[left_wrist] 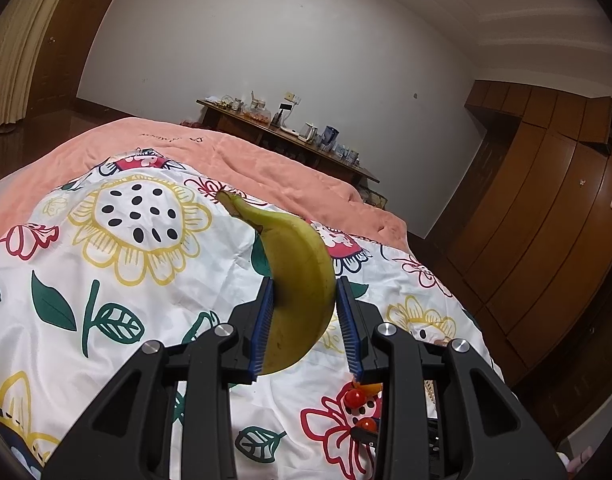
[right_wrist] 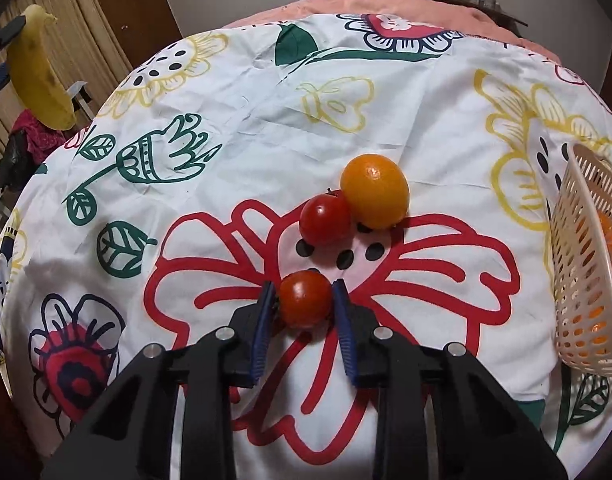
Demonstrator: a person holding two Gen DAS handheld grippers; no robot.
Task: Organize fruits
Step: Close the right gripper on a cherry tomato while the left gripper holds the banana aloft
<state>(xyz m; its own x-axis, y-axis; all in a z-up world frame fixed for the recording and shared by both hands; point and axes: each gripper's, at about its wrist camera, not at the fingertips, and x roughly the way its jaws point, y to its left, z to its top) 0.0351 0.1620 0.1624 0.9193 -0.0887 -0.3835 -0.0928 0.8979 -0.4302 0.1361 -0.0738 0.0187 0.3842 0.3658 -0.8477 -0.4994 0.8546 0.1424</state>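
Observation:
My left gripper point(left_wrist: 304, 292) is shut on a yellow-green banana point(left_wrist: 294, 268) and holds it above the flowered sheet, stem pointing away. The banana also shows at the far left of the right wrist view point(right_wrist: 40, 74). My right gripper point(right_wrist: 304, 292) has its blue pads on both sides of a red tomato point(right_wrist: 305, 298) that rests on the sheet. A second tomato point(right_wrist: 325, 219) touches an orange point(right_wrist: 374, 196) just beyond it. A cream slatted basket point(right_wrist: 585, 264) with orange fruit inside stands at the right edge.
The flowered sheet point(right_wrist: 234, 128) covers a bed with a pink blanket point(left_wrist: 266, 156). A long wooden side table point(left_wrist: 290, 136) with cups and jars stands behind the bed. Wooden wardrobes point(left_wrist: 545, 208) line the right wall.

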